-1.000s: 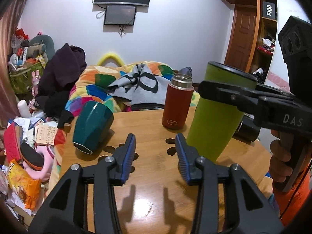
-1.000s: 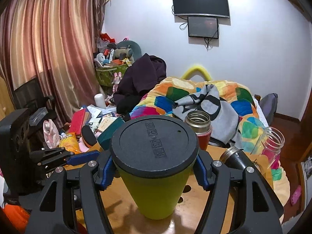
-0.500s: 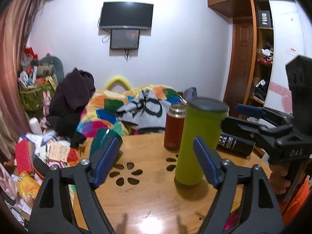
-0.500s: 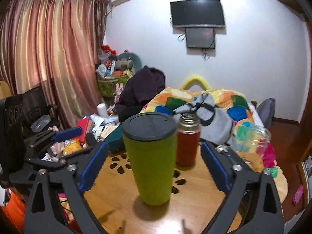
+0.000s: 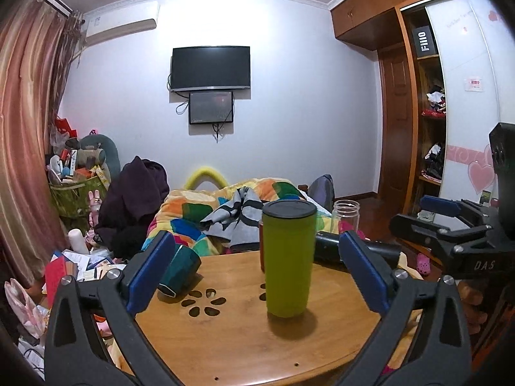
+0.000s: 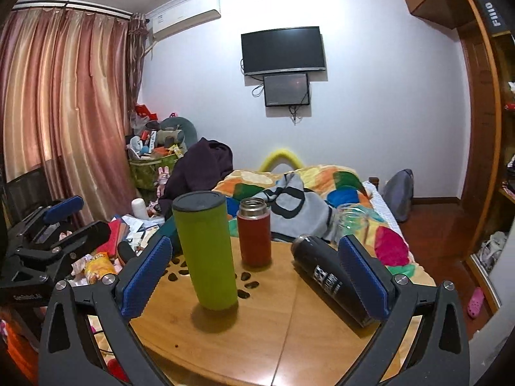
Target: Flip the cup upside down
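Observation:
A tall lime-green cup (image 5: pixel 288 260) with a black end on top stands on the round wooden table (image 5: pixel 244 341); it also shows in the right wrist view (image 6: pixel 207 254). My left gripper (image 5: pixel 257 273) is open and empty, pulled back from the cup. My right gripper (image 6: pixel 257 276) is open and empty, also back from the cup, which stands left of its centre. The right gripper shows at the right of the left wrist view (image 5: pixel 450 225), and the left gripper at the left of the right wrist view (image 6: pixel 48 225).
A red flask (image 6: pixel 254 231) stands behind the green cup. A black bottle (image 6: pixel 328 276) lies on its side at the right. A dark teal cup (image 5: pixel 180 265) lies on its side at the left. A glass jar (image 5: pixel 346 214) and a bed with a colourful blanket (image 6: pixel 309 189) are behind.
My right gripper has let go of the green cup and opened wide. Both grippers have pulled back and up from the table. My left gripper has opened wider.

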`<state>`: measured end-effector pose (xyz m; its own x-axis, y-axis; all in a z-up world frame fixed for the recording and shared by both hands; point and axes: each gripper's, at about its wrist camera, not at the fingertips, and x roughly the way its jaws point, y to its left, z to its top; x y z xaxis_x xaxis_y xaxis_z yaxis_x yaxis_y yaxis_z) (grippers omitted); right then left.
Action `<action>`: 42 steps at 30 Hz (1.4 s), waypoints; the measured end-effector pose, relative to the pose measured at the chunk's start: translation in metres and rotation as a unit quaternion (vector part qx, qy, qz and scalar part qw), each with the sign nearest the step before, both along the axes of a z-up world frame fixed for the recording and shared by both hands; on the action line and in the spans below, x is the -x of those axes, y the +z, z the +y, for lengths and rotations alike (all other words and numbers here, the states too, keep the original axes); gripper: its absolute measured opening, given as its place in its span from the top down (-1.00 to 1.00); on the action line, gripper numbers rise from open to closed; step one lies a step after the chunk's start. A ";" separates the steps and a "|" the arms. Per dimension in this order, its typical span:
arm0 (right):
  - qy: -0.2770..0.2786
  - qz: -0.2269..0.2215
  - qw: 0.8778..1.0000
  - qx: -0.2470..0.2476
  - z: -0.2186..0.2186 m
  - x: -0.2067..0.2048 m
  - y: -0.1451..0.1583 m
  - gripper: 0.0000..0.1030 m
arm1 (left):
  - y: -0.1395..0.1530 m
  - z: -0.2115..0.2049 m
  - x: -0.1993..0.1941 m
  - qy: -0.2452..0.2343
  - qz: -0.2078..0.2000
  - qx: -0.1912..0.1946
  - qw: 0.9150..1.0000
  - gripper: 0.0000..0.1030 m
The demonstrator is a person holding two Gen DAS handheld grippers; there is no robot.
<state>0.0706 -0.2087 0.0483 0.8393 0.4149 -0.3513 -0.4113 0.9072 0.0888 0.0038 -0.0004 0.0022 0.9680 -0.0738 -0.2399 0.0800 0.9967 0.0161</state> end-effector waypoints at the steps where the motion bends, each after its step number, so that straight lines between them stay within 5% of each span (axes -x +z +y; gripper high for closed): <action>1: -0.006 -0.002 1.000 0.003 -0.002 0.004 -0.001 -1.00 | 0.000 -0.003 0.002 0.001 -0.001 0.000 1.000 -1.00; 42: -0.025 -0.023 0.999 0.000 -0.002 0.037 -0.001 -1.00 | -0.005 -0.007 0.026 0.034 -0.014 0.003 0.999 -1.00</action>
